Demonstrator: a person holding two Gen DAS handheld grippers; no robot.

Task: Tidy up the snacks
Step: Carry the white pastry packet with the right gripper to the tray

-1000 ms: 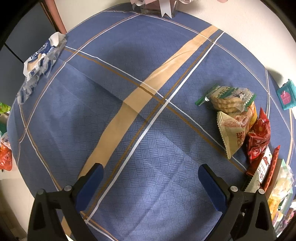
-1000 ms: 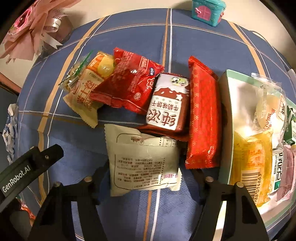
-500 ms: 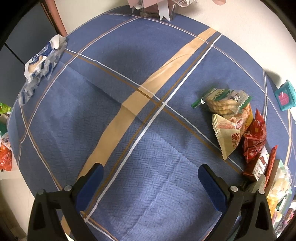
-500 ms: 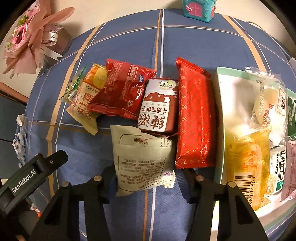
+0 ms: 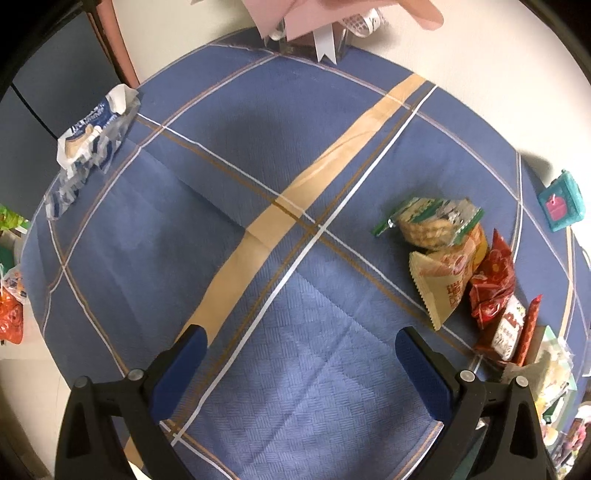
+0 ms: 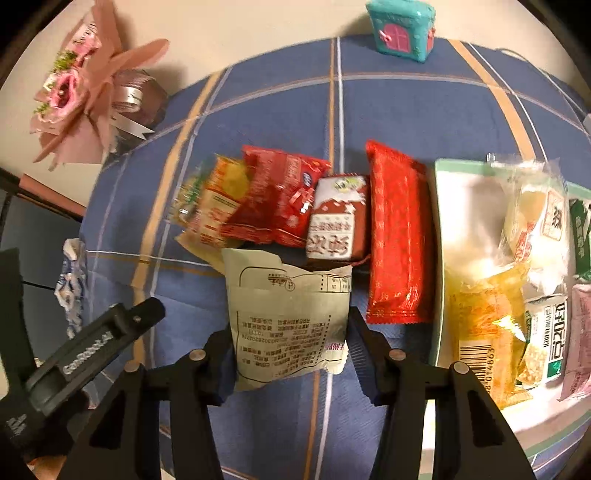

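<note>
My right gripper [image 6: 290, 332] is shut on a pale grey-green snack packet [image 6: 288, 306], print side up, held just above the blue checked cloth [image 6: 406, 103]. Behind it lies a row of snacks: a yellow packet [image 6: 218, 206], a red bag [image 6: 277, 199], a brown-and-white packet [image 6: 338, 221] and a long red packet [image 6: 399, 236]. To the right, a white tray [image 6: 465, 206] holds several wrapped snacks. My left gripper [image 5: 301, 338] hangs open over bare cloth, with the same row of snacks [image 5: 443, 284] off to its right.
A teal toy house [image 6: 400, 29] stands at the cloth's far edge and a pink bouquet [image 6: 85, 96] at the far left. A blue-and-white wrapper [image 5: 92, 129] lies near the left edge. The left gripper's black body [image 6: 92, 343] shows at the lower left.
The right jaws closed onto the pale packet and lifted it off the cloth, drawing back from the snack row. The left gripper rose a little and stayed open.
</note>
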